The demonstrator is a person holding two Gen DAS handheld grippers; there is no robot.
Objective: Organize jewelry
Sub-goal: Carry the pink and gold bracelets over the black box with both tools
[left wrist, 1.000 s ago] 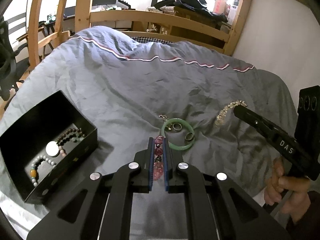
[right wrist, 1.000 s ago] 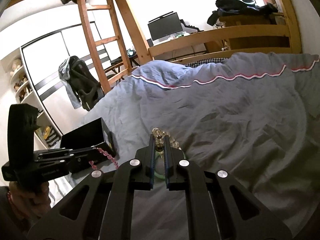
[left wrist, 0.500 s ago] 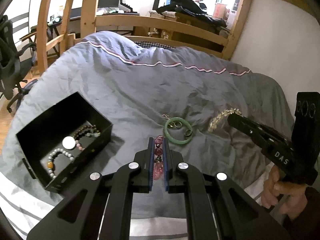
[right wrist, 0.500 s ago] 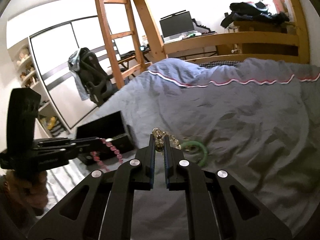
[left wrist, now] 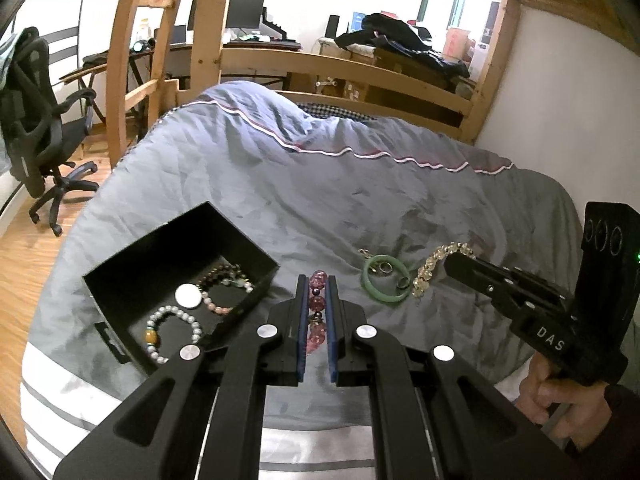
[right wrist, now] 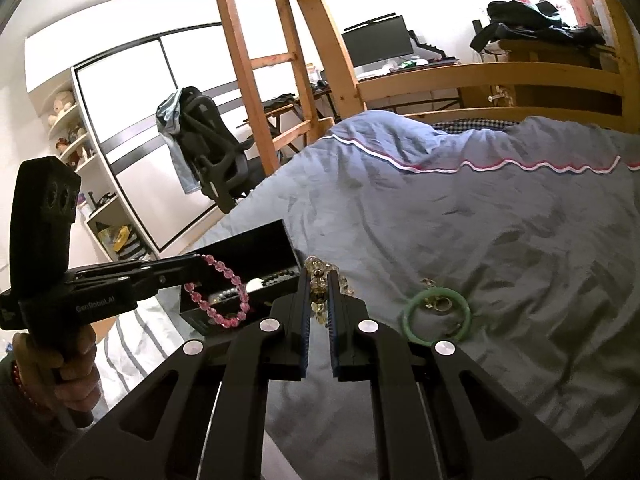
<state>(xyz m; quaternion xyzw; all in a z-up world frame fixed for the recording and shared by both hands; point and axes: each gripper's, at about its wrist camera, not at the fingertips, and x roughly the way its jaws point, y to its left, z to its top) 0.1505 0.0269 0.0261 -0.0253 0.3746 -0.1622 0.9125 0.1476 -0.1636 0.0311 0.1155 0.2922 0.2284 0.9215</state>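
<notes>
My left gripper [left wrist: 316, 280] is shut on a pink bead bracelet [left wrist: 317, 304], held above the bed just right of the open black box [left wrist: 120, 300]; the bracelet hangs from it in the right wrist view [right wrist: 226, 296]. The box holds a white bead bracelet [left wrist: 176, 330], a dark bead bracelet [left wrist: 224, 274] and a round white piece [left wrist: 189, 296]. My right gripper [right wrist: 319, 276] is shut on a yellowish crystal bracelet [right wrist: 318, 292], which dangles in the left wrist view [left wrist: 434, 266]. A green bangle [left wrist: 385, 284] with small rings lies on the grey duvet.
The grey duvet [left wrist: 340, 184] covers the bed. A wooden bed frame [left wrist: 360, 76] and ladder [right wrist: 256, 80] stand behind. An office chair [left wrist: 36, 136] is on the floor to the left. A white wall [left wrist: 580, 100] runs along the right.
Both grippers have lifted and pulled back with their bracelets. The box and bangle now look farther off, and the left gripper has drawn closer to the box.
</notes>
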